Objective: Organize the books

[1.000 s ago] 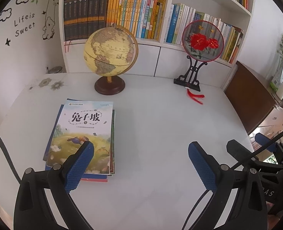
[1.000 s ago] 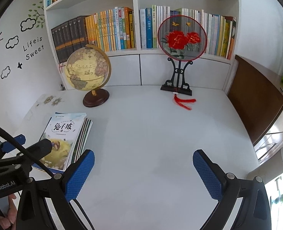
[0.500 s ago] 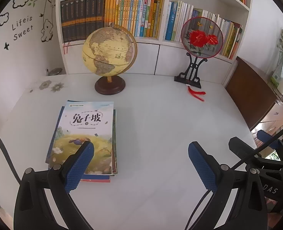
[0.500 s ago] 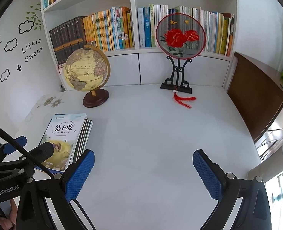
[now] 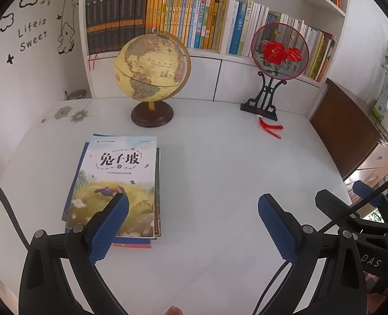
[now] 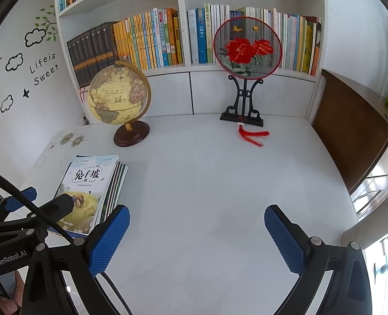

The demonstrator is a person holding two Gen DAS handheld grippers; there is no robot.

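Both claws stand spread wide and hold nothing: the left claw (image 5: pixel 193 223) hangs over the near part of the white counter (image 5: pixel 220 173), its left fingertip (image 5: pixel 110 225) in front of the lower cover of the book stack (image 5: pixel 115 183), while the right claw (image 6: pixel 197 236) hangs over bare counter to the stack's right. That stack lies flat at the counter's left side, just in front of the globe (image 5: pixel 152 71); its lower books show only as fanned edges. Behind, the bookshelf (image 6: pixel 183 21) compartments are packed with upright books. A round embroidered fan (image 6: pixel 247 44) stands on a black stand at the back right, its red tassel (image 6: pixel 251 135) on the counter. The counter's middle and right lie open.
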